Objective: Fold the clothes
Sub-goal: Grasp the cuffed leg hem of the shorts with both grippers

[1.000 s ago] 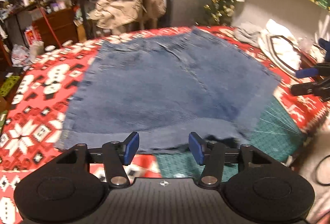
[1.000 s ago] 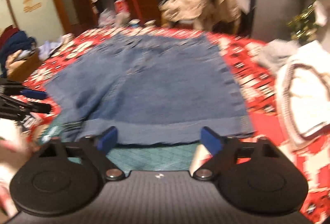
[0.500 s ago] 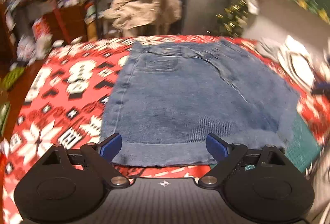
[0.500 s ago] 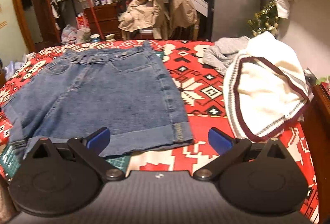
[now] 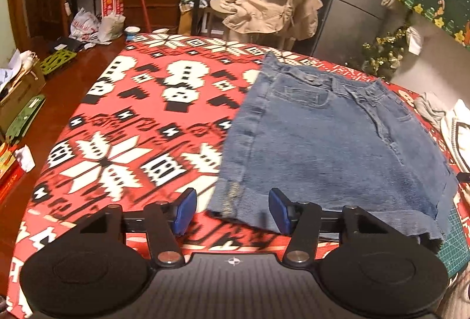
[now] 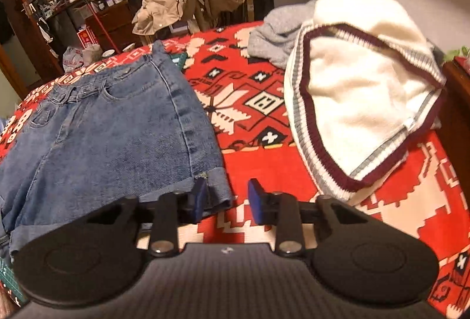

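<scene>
We've slid both tongs outward along the hem: a second ago each sat over the middle of the denim shorts [image 5: 329, 142], and now each frames a near corner. The shorts lie flat on the red patterned cloth [image 5: 141, 119], hems toward the near edge of the table, waistband away from us. Our left gripper [image 5: 229, 211] has just been closing, and its jaws bracket the left hem corner, pads apart from the fabric. Our right gripper [image 6: 226, 201] has narrowed sharply too; the cuffed right corner sits between its jaws, one pad right at the denim, the other with a gap, so no grip yet. We judge a two-corner pinch comes next. The white sweater [image 6: 361, 101] waits toward the right edge.
</scene>
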`<action>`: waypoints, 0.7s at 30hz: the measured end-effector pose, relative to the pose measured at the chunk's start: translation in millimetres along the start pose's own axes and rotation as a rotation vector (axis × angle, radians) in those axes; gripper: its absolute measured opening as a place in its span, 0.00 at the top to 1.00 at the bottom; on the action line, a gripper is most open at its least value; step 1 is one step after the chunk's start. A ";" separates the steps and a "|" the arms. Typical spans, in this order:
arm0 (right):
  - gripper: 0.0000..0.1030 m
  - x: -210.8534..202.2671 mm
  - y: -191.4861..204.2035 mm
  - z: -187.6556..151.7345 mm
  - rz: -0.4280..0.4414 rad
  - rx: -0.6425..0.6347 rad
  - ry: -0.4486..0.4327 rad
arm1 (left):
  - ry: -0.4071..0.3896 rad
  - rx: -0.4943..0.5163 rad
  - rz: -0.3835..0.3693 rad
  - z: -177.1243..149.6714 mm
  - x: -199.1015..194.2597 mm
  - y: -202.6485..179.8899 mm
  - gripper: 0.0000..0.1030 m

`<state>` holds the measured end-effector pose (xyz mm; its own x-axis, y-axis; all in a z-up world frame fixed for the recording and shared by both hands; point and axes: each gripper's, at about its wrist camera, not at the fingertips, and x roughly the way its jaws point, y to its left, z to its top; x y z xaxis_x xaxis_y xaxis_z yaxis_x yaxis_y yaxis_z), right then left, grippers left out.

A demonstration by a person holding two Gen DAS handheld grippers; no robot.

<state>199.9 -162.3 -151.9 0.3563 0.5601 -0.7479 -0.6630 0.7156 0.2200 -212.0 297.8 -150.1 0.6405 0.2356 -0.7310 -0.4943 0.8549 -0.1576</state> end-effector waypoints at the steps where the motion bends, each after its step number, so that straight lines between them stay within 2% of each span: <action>1: 0.76 1.7 -0.8 -0.4 0.008 0.009 -0.001 | 0.014 -0.006 -0.003 0.0 1.2 2.6 0.49; 8: 0.76 7.6 0.1 -0.6 0.043 0.039 0.009 | 0.057 -0.026 -0.041 -1.1 14.5 7.6 0.53; 11: 0.77 7.6 0.8 -0.2 0.045 0.046 0.011 | 0.067 -0.091 -0.051 0.7 22.4 17.7 0.62; 13: 0.76 7.1 0.1 -0.3 0.051 0.057 0.014 | 0.073 -0.124 -0.061 3.4 24.0 22.6 0.63; 14: 0.76 7.4 0.2 0.2 0.051 0.060 0.018 | 0.078 -0.125 -0.065 4.7 24.4 22.8 0.68; 15: 0.76 7.9 0.4 0.9 0.051 0.061 0.022 | 0.082 -0.119 -0.069 6.0 24.6 21.8 0.80; 16: 0.75 8.4 1.8 1.5 0.047 0.055 0.026 | 0.085 -0.096 -0.064 6.9 24.4 17.9 0.84; 17: 0.77 8.9 3.6 2.1 0.042 0.048 0.030 | 0.088 -0.065 -0.053 7.6 23.9 12.4 0.86; 19: 0.92 7.5 10.9 1.7 0.033 0.008 0.021 | 0.086 0.000 -0.029 9.1 21.4 1.7 0.89; 21: 0.96 2.4 19.9 1.7 0.002 -0.044 0.002 | 0.054 0.060 0.011 12.6 13.3 -4.5 0.90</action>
<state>188.7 -146.0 -148.2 0.3536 0.5604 -0.7490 -0.6917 0.6957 0.1939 -193.8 303.0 -150.8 0.6018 0.2215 -0.7673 -0.4643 0.8788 -0.1105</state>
